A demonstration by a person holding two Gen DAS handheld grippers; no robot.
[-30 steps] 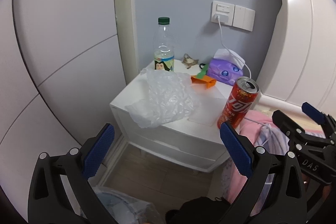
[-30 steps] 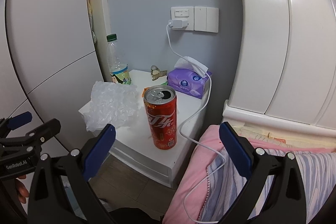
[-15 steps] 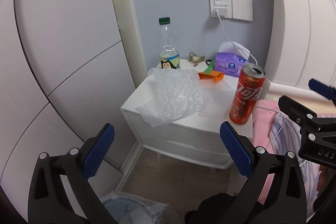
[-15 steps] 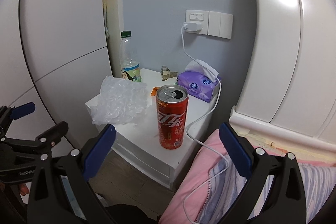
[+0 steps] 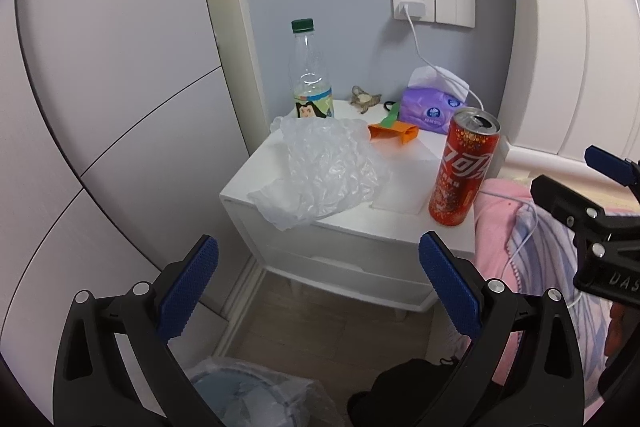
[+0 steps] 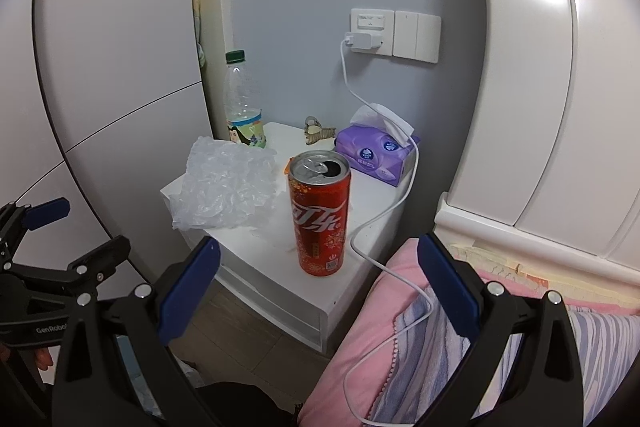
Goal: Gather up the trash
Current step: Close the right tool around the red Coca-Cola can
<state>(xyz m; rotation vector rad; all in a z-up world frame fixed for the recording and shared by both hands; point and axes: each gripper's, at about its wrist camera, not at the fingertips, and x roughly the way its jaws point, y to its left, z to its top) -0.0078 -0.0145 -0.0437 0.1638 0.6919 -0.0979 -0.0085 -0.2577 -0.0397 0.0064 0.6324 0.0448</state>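
A white nightstand [image 5: 352, 227] [image 6: 264, 251] holds a crumpled clear plastic bag [image 5: 324, 171] [image 6: 224, 187], an opened red cola can [image 5: 464, 167] [image 6: 320, 211], a near-empty plastic bottle with a green cap [image 5: 310, 75] [image 6: 242, 103] and an orange paper scrap [image 5: 394, 133]. My left gripper [image 5: 316, 287] is open and empty, in front of and below the nightstand. My right gripper [image 6: 318, 287] is open and empty, short of the can. A lined trash bin [image 5: 256, 399] sits on the floor below the left gripper.
A purple tissue pack [image 5: 434, 105] [image 6: 380, 155] and a small figurine [image 6: 316, 129] sit at the back. A white charger cable [image 6: 384, 223] runs from the wall socket [image 6: 370, 31] onto the pink bedding [image 6: 400, 307]. White wardrobe panels stand on the left and a white headboard on the right.
Both grippers have drawn closer to the nightstand and risen a little; the can and bag look larger. Both stay open and nothing on the nightstand has moved.
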